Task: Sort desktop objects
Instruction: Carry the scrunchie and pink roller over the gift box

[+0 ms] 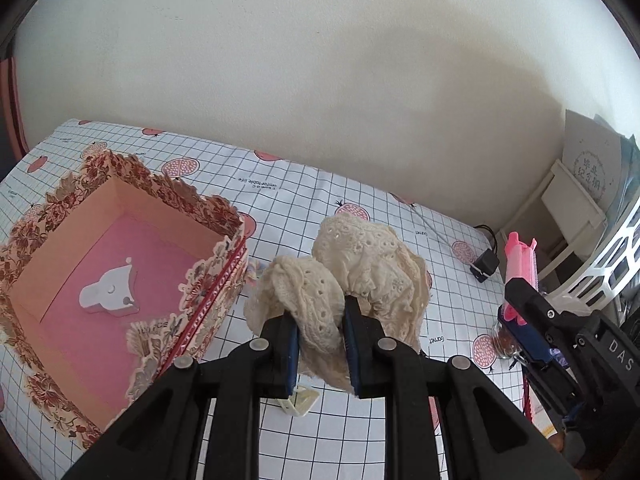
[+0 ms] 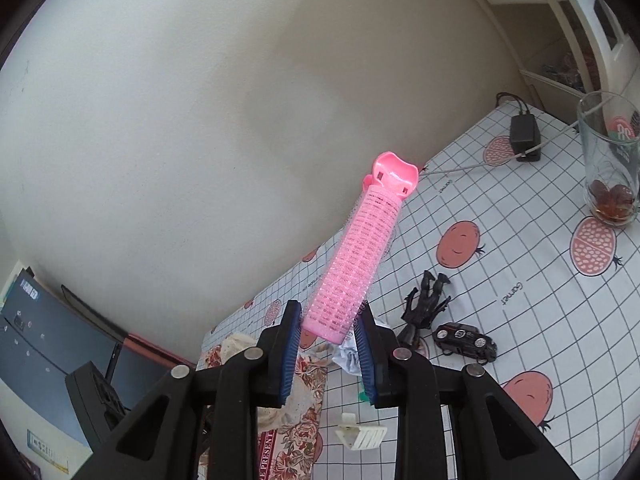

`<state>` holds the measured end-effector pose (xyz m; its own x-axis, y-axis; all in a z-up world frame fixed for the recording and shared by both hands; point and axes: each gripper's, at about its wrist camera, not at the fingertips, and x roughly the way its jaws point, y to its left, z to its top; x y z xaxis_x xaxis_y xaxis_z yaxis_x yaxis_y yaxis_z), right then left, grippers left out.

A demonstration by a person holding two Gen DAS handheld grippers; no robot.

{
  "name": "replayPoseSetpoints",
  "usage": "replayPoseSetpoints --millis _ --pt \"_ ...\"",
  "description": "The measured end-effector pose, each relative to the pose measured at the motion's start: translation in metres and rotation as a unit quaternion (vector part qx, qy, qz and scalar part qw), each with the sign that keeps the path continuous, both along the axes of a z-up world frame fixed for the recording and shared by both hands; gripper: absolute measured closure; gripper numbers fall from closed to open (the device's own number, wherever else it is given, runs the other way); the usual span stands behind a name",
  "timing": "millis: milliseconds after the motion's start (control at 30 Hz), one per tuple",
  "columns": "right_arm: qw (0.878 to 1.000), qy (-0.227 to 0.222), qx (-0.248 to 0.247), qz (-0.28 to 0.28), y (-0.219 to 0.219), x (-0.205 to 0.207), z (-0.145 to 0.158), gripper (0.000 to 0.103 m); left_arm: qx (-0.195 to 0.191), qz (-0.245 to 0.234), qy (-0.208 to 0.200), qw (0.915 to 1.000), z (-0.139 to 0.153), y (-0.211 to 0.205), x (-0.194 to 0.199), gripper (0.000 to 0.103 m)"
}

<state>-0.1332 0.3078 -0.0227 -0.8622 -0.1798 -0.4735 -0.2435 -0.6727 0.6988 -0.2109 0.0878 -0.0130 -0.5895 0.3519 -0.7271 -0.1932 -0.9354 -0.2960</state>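
Note:
My left gripper is shut on a cream lace scrunchie and holds it above the table, just right of the floral box. The box is open, with a pink bottom and a white clip inside. My right gripper is shut on the lower end of a pink hair roller, which points up and away. The roller and the right gripper also show at the right in the left wrist view.
On the checked tablecloth lie a black toy figure, a black toy car, a white clip, a black charger and a glass with brown pieces. A white basket stands at the far right.

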Motion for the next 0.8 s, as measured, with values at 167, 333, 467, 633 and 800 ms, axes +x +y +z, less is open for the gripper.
replayPoseSetpoints --millis 167,333,467,633,800 --pt "0.999 0.008 0.008 0.038 -0.033 -0.012 0.003 0.074 0.003 0.033 0.001 0.9995 0.008 -0.026 -0.003 0.083" --pt "0.997 0.007 0.010 0.071 -0.066 -0.023 0.000 0.074 0.004 0.074 -0.011 0.9972 0.005 -0.060 -0.006 0.083" --pt "0.995 0.004 0.020 0.100 -0.094 -0.029 -0.002 0.074 0.015 0.106 -0.020 0.9940 0.004 -0.087 -0.007 0.083" --pt "0.990 -0.001 0.040 0.135 -0.133 -0.039 -0.008 0.074 0.041 0.145 -0.038 0.9878 -0.002 -0.123 -0.008 0.083" --pt "0.986 -0.008 0.054 0.158 -0.161 -0.047 -0.017 0.074 0.057 0.171 -0.046 0.9825 -0.007 -0.149 -0.008 0.083"
